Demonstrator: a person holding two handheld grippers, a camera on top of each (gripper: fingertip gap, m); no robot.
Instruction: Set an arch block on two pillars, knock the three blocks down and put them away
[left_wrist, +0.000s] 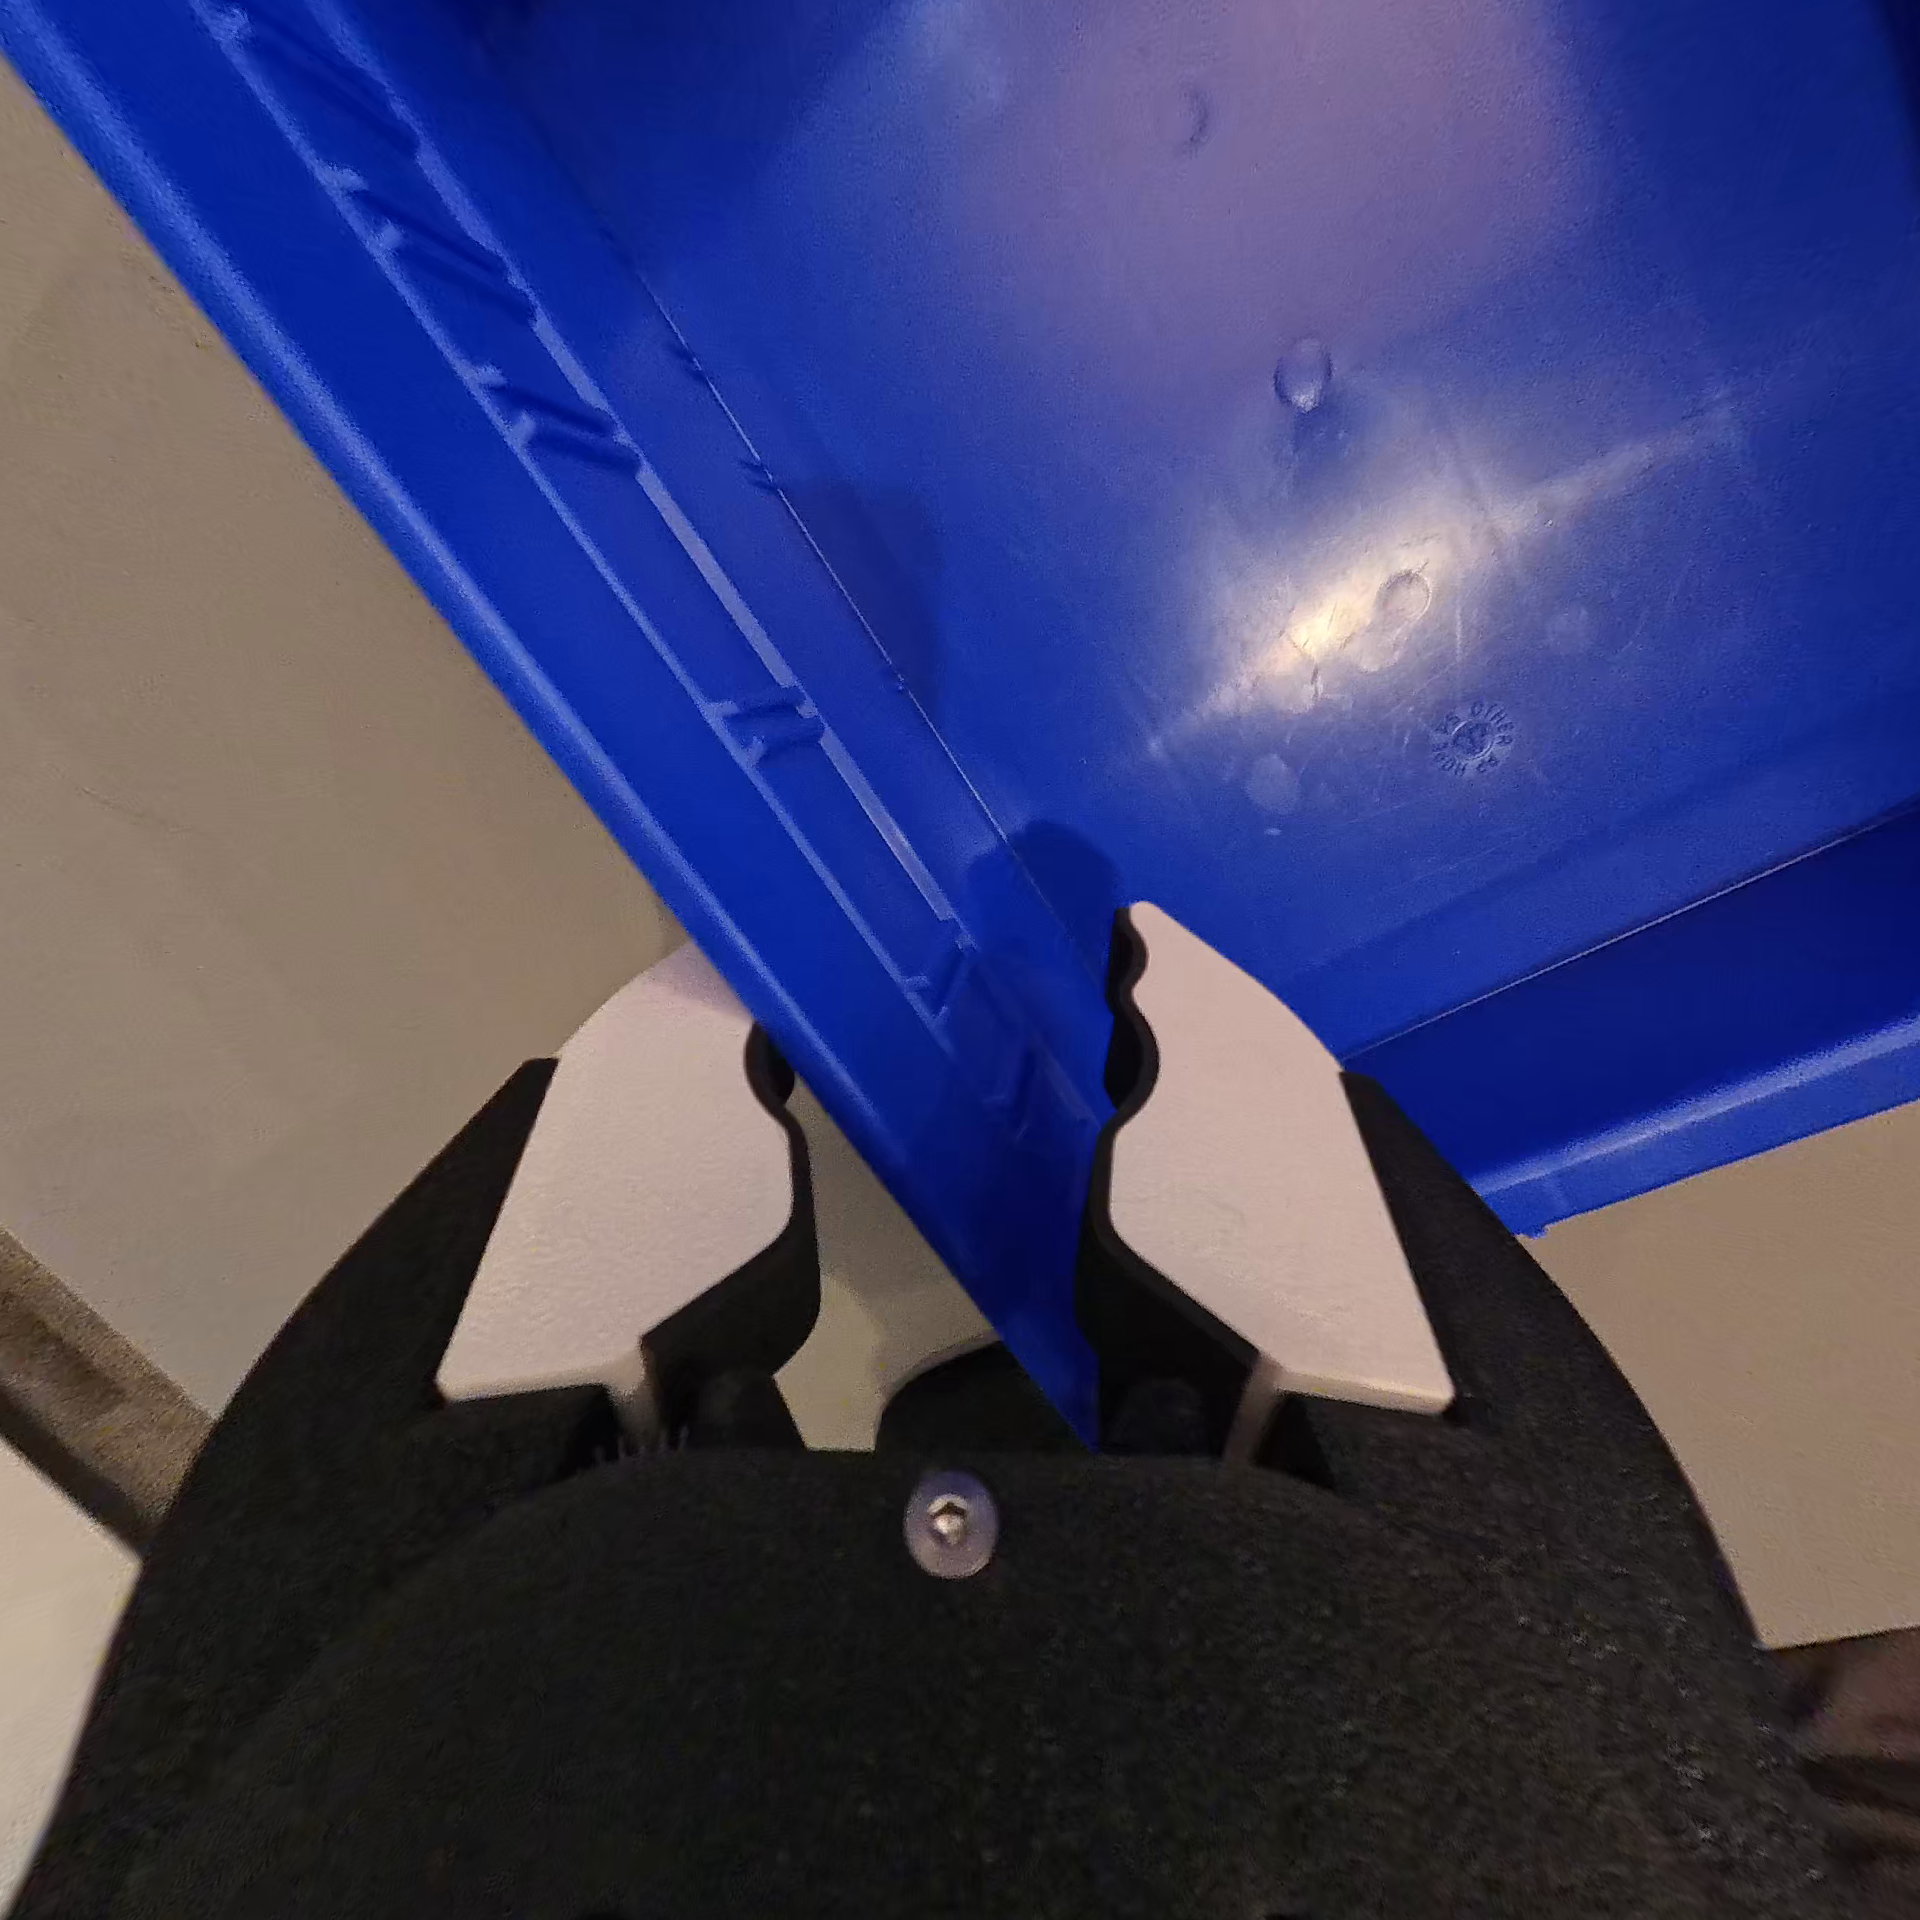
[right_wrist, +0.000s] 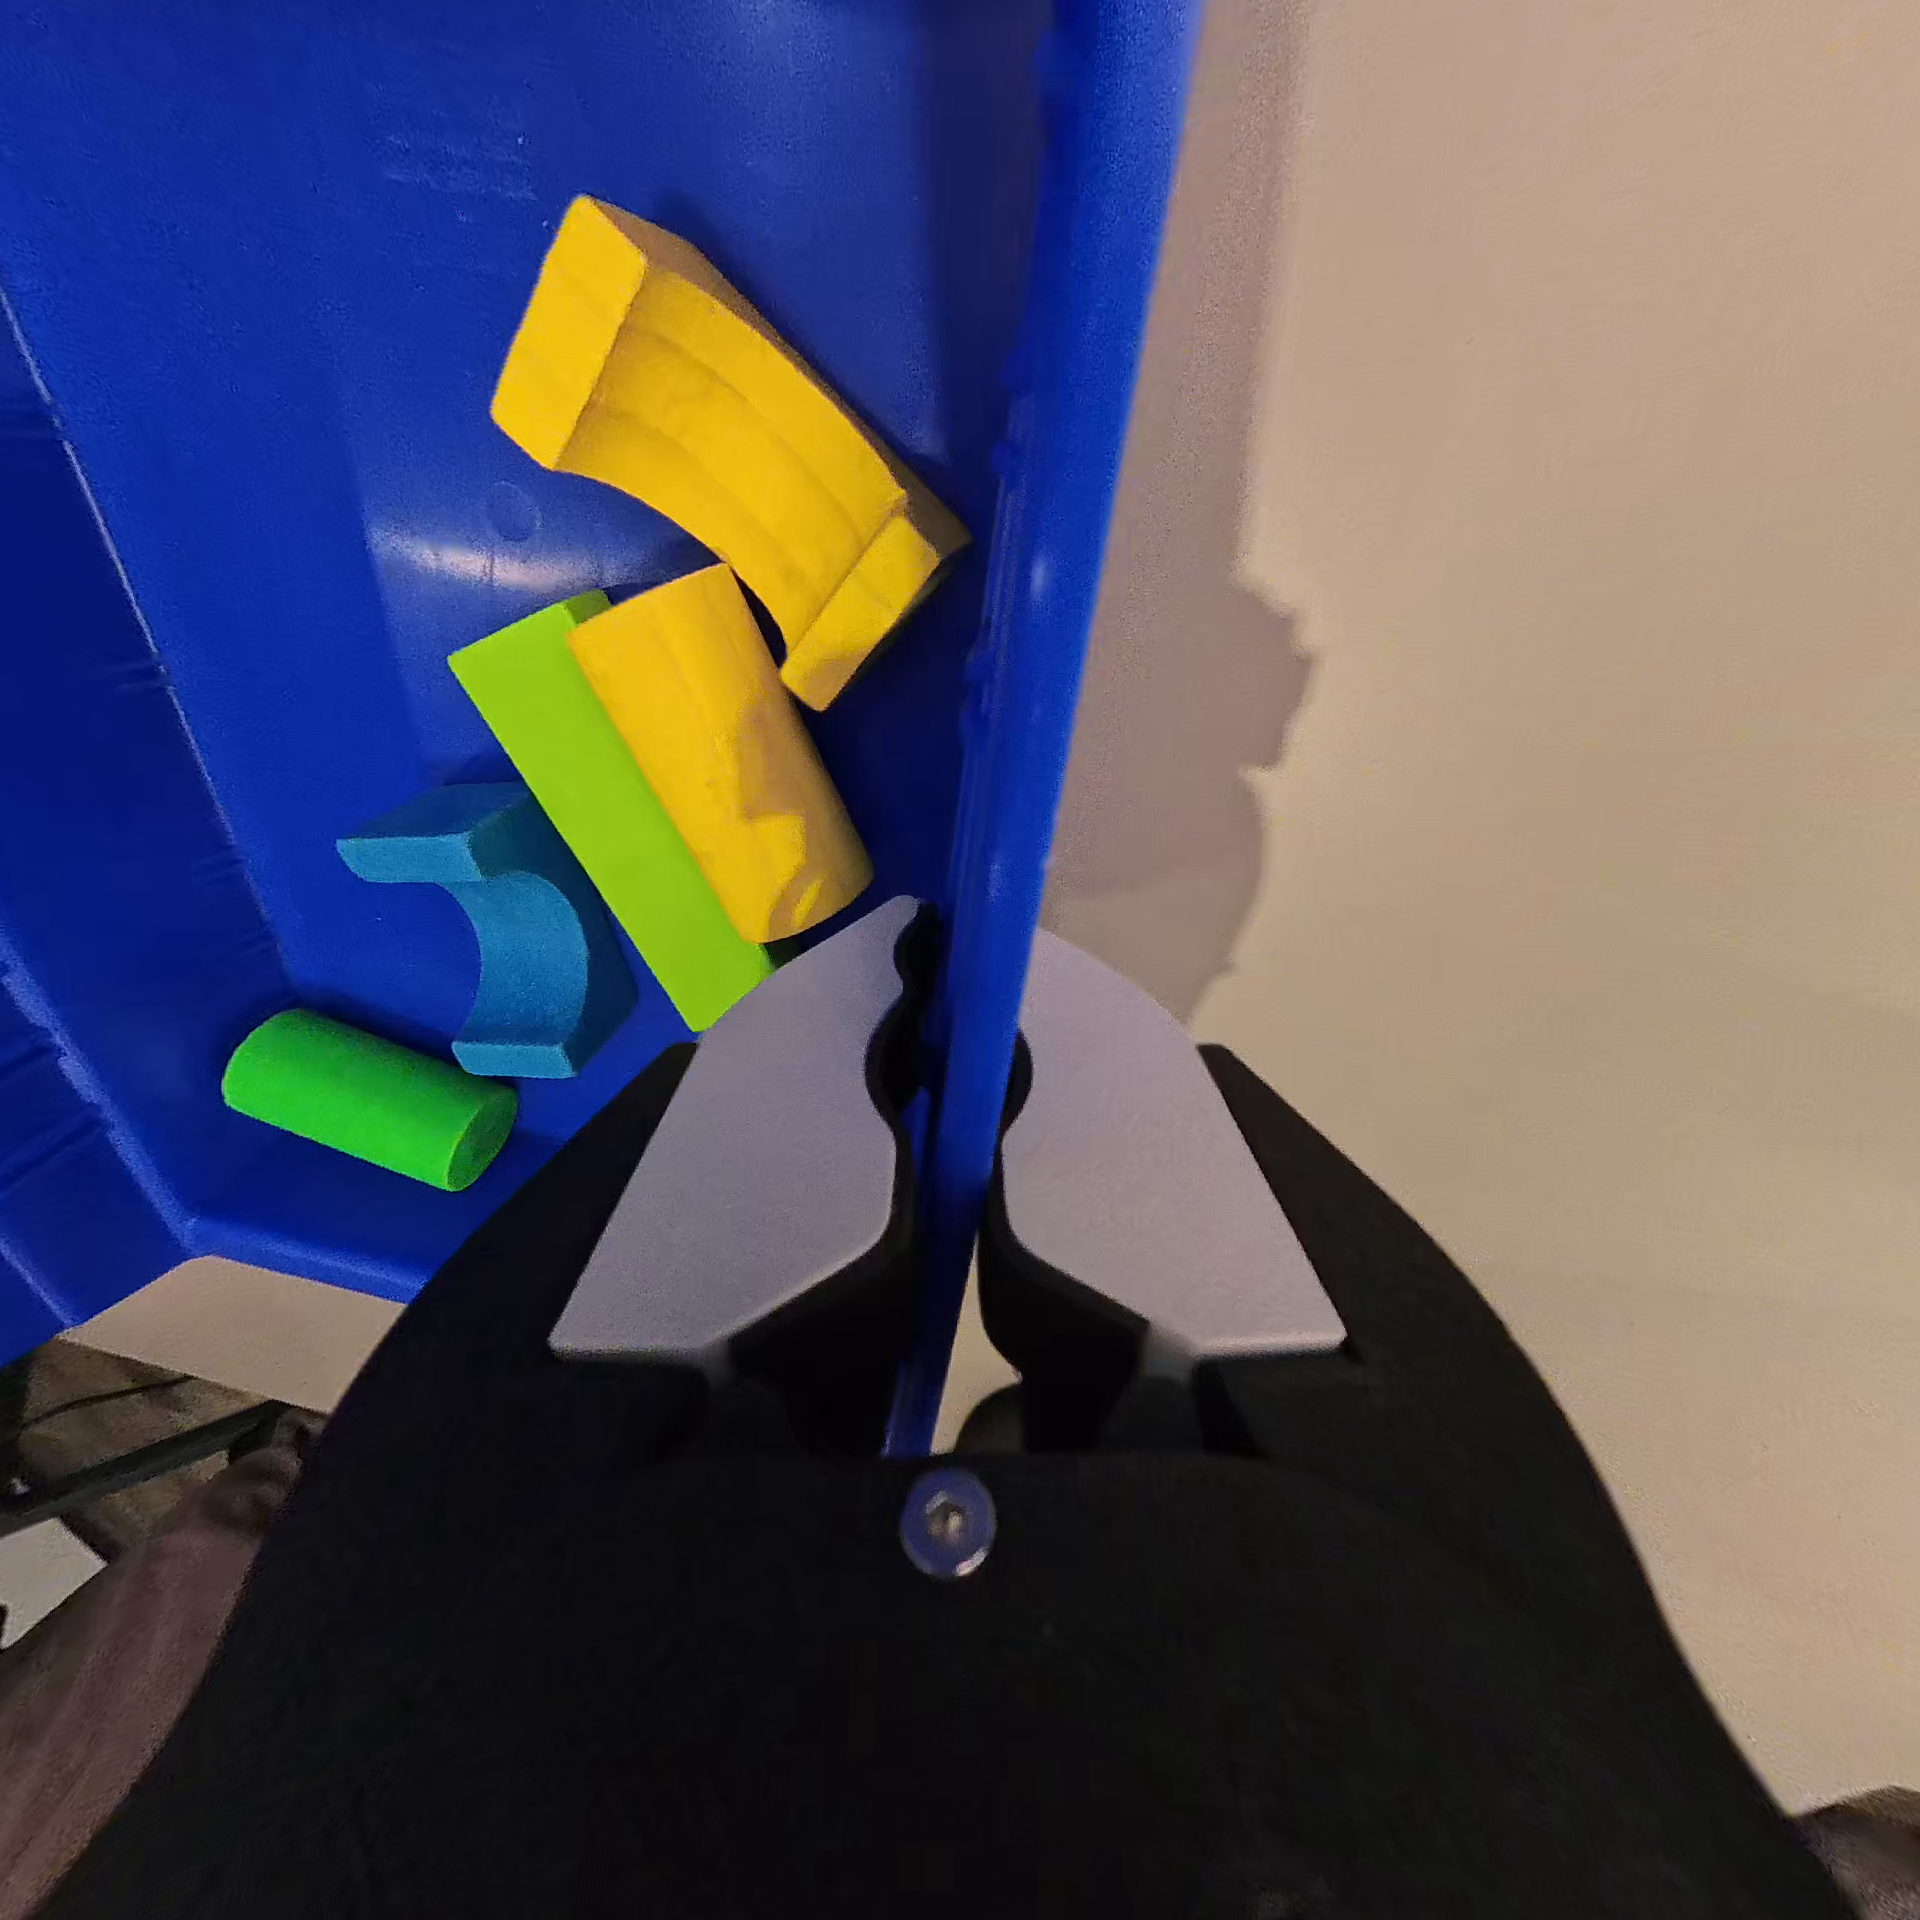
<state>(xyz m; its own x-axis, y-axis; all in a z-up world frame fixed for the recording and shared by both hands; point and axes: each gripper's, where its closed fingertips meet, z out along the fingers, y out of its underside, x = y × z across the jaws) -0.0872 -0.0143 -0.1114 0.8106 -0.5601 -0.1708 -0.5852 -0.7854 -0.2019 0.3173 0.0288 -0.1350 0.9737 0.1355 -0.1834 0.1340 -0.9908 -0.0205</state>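
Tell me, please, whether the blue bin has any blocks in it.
Yes. The blue bin holds five: yellow arch, yellow cylinder, green bar, blue arch, green cylinder.

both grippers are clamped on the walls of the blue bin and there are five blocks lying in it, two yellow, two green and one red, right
Not quite. The fifth block is blue, not red: the right wrist view shows a blue arch block in the blue bin, beside the two yellow and two green ones. The left gripper and right gripper do clamp its walls.

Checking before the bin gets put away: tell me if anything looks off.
Nothing looks damaged or spilled. The blue bin is gripped by a wall in each tool, left tool, right tool. Five blocks sit bunched by the right-hand wall.
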